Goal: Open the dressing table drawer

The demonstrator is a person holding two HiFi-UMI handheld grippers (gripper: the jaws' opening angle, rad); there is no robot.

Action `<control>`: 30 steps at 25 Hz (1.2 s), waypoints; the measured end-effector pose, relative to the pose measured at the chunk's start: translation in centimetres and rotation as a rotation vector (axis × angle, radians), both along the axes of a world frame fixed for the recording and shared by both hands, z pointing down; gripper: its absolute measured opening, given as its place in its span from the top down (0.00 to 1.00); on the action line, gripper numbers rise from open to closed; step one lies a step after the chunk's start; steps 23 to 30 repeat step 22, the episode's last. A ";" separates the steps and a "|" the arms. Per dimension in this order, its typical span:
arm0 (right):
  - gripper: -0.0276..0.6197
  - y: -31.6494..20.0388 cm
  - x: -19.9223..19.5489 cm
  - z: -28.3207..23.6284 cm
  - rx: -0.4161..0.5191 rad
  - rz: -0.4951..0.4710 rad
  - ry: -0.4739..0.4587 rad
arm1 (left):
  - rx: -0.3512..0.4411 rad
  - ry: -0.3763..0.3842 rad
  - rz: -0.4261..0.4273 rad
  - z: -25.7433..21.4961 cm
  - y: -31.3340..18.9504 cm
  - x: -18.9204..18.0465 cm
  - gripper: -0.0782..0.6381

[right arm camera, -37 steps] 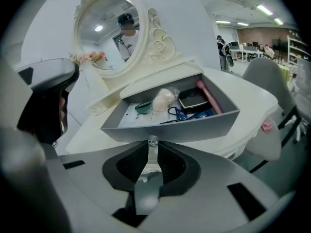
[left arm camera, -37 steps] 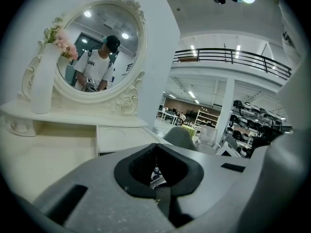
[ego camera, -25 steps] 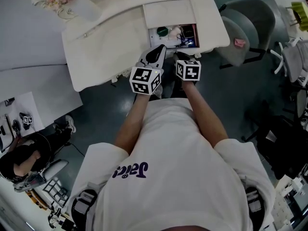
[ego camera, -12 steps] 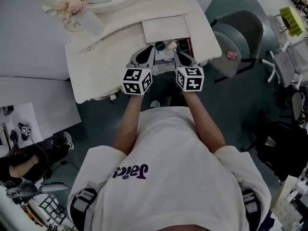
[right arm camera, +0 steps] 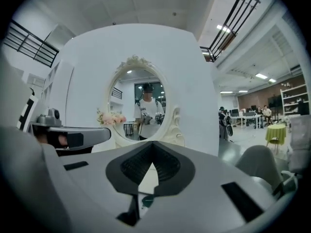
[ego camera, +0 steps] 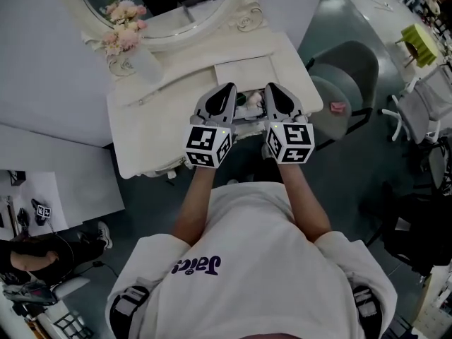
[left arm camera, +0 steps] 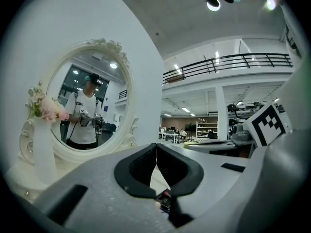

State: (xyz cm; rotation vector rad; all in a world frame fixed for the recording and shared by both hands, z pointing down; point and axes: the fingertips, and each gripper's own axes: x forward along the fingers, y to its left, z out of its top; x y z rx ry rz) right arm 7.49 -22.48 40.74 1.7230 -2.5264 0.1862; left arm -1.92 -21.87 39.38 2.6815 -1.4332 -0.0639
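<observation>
The white dressing table (ego camera: 162, 119) stands ahead with its oval mirror (ego camera: 159, 13). Its drawer (ego camera: 247, 103) is pulled out, and small items show inside between the two grippers. My left gripper (ego camera: 227, 87) and right gripper (ego camera: 272, 89) hover side by side over the drawer, pointing level at the mirror. In the left gripper view the left gripper (left arm camera: 156, 147) has its pads together on nothing. The right gripper (right arm camera: 152, 147) is likewise shut and empty in its own view. Both views show the mirror (right arm camera: 141, 113) with the person's reflection.
A vase of pink flowers (ego camera: 127, 44) stands on the table's left side. A grey chair (ego camera: 339, 83) with a small pink thing (ego camera: 339, 107) on it sits to the right. A white panel (ego camera: 56, 182) lies at the left, and another person (ego camera: 28, 256) sits at the lower left.
Both grippers have risen from the drawer's front to above the table top. The head view has tilted up, bringing the mirror into sight. The drawer stays pulled out.
</observation>
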 end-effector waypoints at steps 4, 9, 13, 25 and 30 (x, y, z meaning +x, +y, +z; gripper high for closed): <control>0.94 0.9 -0.2 -2.0 0.052 0.010 -0.014 | 0.024 0.004 0.003 -0.9 0.8 0.0 0.87; 0.94 1.5 -0.3 -2.9 0.075 0.017 -0.029 | 0.054 0.016 -0.003 -1.8 1.2 -0.5 0.87; 0.94 1.7 0.2 -2.8 0.072 0.027 -0.030 | 0.064 0.028 -0.010 -2.1 1.4 -0.6 0.87; 0.94 1.9 0.7 -0.6 0.013 0.027 -0.044 | -0.006 0.036 -0.003 0.4 2.0 -0.3 0.87; 0.94 1.9 0.7 -0.6 0.013 0.027 -0.044 | -0.006 0.036 -0.003 0.4 2.0 -0.3 0.87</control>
